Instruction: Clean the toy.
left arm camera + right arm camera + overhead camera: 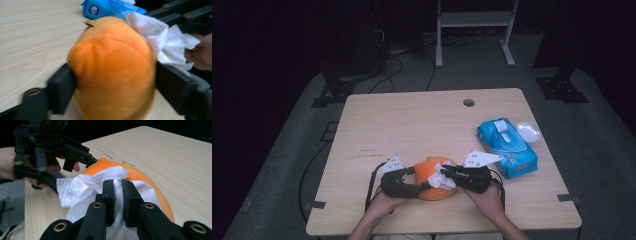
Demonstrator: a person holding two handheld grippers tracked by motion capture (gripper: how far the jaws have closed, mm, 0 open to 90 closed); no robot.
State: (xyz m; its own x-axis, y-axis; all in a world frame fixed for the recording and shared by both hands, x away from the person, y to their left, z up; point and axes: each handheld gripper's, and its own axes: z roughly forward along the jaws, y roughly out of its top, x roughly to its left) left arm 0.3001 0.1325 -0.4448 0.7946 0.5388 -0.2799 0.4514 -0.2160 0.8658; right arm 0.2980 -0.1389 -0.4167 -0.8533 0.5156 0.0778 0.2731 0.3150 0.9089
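An orange plush toy lies near the front edge of the wooden table. My left gripper reaches in from the left, one jaw on each side of the toy, and both pads press into its fabric. From the right, my right gripper is shut on a crumpled white tissue. The tissue is draped over the toy's top and right side. A hand holds each gripper from below.
A blue pack of wet wipes lies to the right of the toy with its lid open, and a clear plastic piece sits beside it. A cable hole is at the table's far side. Bare wood stretches behind the toy.
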